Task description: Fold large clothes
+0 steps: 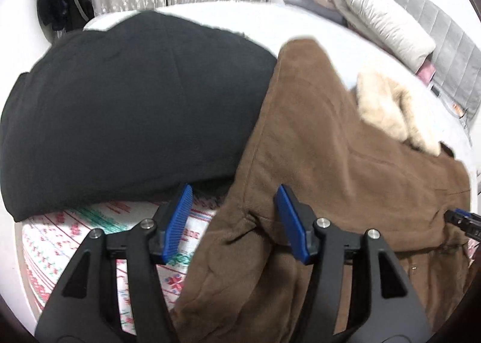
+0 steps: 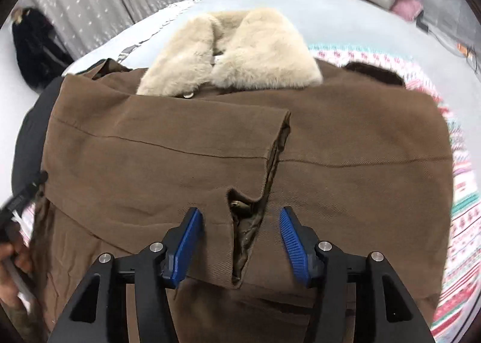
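On bed | brown twill coat, fluffy collar | both tools spread, seemingly empty

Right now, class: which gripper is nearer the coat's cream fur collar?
Right. The right gripper faces the fur collar across the folded sleeves; the left gripper sits at the coat's side edge.

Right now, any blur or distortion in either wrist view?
Left wrist: strong fisheye bending, dark vignette corners, brown coat slightly soft, patterned sheet smeared at the edge. Right wrist: coat's fur collar fairly sharp; sheet at the right rim streaked; flat, even light.
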`<state>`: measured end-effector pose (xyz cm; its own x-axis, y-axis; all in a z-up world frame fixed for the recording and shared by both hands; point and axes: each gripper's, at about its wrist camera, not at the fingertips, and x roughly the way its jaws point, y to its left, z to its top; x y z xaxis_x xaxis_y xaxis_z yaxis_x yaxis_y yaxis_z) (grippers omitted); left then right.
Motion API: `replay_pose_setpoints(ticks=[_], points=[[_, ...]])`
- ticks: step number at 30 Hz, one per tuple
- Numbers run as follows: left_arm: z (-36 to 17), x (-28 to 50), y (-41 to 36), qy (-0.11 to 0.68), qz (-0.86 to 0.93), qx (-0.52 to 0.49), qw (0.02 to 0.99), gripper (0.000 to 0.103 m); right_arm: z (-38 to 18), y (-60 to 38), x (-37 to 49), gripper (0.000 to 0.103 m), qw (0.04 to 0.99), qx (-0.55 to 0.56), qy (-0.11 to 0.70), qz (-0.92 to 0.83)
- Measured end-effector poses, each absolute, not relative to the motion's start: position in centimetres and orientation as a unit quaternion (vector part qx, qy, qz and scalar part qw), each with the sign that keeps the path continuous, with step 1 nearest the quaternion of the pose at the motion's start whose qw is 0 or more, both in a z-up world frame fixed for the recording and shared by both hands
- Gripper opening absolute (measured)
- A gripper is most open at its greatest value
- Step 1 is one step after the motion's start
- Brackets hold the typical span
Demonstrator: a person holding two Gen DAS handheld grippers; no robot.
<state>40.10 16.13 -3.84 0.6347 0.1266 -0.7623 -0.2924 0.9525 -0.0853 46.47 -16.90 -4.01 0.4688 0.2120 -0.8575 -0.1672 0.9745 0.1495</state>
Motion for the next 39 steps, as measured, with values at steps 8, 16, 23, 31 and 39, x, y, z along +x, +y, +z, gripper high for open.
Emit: replay_pose_setpoints(ticks=[8, 16, 23, 31, 39], points=[[-2.3, 36.5, 15.2, 0.417, 0.064, -0.068, 0.904, 0.061, -1.3, -14.9, 43.2, 0.055, 0.879, -0.058, 0.461, 0.109], [-3.5, 29.5, 13.6, 0.45, 0.015, -0.052, 0.892, 0.07, -0.8, -16.6, 33.1, 0.056, 0.849, -0.068, 0.486, 0.197], [-6.5, 23.4, 12.9, 0.493, 0.018, -0.03, 0.869, 0.07, -7.6, -18.2, 26.0, 0.058, 0.795, -0.085, 0.568, 0.195], [-6.8, 17.3, 14.9, 0.486, 0.023, -0.04, 0.873, 0.07, -6.7, -22.0, 18.8, 0.066, 0.809, -0.055, 0.557, 0.18], [-5.4, 11.8, 18.2, 0.466, 0.034, -0.104, 0.878, 0.07, -4.2, -26.5, 14.0, 0.066, 0.844, 0.008, 0.518, 0.14]])
